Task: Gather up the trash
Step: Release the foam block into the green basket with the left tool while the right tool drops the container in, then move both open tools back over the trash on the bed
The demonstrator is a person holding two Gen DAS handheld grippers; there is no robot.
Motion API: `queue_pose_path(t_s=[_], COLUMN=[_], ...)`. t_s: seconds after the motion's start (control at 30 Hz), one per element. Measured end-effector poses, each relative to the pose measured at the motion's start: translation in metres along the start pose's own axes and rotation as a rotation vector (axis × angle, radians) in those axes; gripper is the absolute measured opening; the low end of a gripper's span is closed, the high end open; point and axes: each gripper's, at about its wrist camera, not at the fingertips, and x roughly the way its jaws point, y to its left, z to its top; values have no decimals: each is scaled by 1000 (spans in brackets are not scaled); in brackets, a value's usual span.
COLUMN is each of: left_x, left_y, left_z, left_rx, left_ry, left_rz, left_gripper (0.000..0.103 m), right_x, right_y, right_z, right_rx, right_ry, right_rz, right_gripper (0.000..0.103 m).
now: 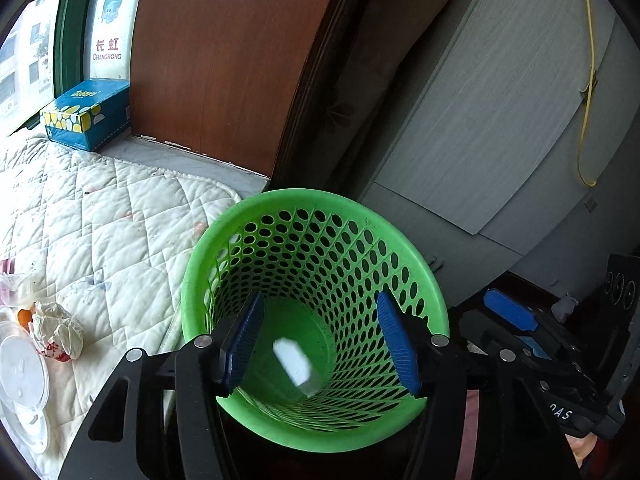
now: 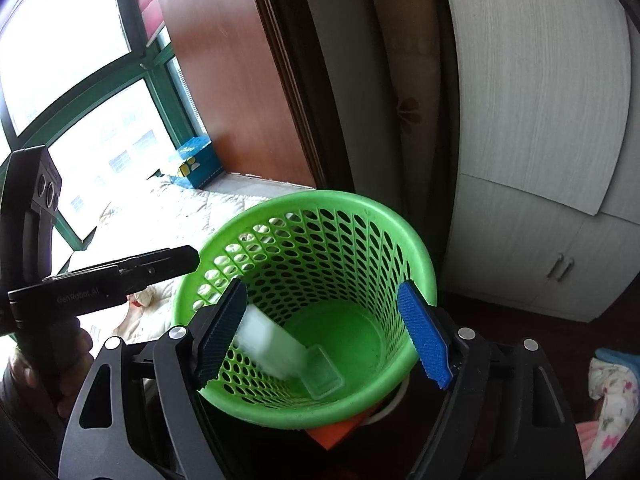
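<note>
A green perforated basket (image 1: pixel 312 208) (image 2: pixel 320 200) stands beside the bed, seen from above in both views. My left gripper (image 1: pixel 320 344) is open over its mouth, with a blurred white piece of trash (image 1: pixel 292 362) below the pads, inside the basket. My right gripper (image 2: pixel 324 336) is open over the same basket. The white piece (image 2: pixel 268 344) shows blurred beside its left pad, untouched, and a clear plastic tub (image 2: pixel 324 376) lies on the basket floor. Crumpled paper (image 1: pixel 56 330) and clear plastic lids (image 1: pixel 20 376) lie on the quilt. Each gripper shows in the other's view (image 1: pixel 520 332) (image 2: pixel 188 260).
A white quilted bed (image 1: pixel 100 220) lies left of the basket, with a blue tissue box (image 1: pixel 86 116) by the window. A brown wooden panel (image 1: pixel 216 60) and a grey cabinet (image 2: pixel 540 240) stand behind. Something orange (image 2: pixel 336 434) sits under the basket.
</note>
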Motion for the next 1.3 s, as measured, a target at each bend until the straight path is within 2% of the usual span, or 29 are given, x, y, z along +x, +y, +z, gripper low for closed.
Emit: queue_pose_path(t_s=[0.23,0.5,0.93,1.13,1.3], left_x=[-34,-88,-181,-205,-214], left_y=[23,85,194,225,239], left_z=[-14,-42,-99,-125,-143], left_rx=[-53,-184,-430,-511,-548], left_ry=[-49,-106,-190,-196,-196], left_rz=[108,278,518,573,588], left_gripper=[60,65,66,66,66], right_x=[-1,14,52,81,110], right_y=[18,66,163,204,229], right_z=[-1,-3,-10,-18,-21], right_rx=[-28,-96,-235,-286,-297], right_ry=[4,34,114,168,221], right_rz=[33,126,269,316,359], right_gripper=[81,83,84,84,84])
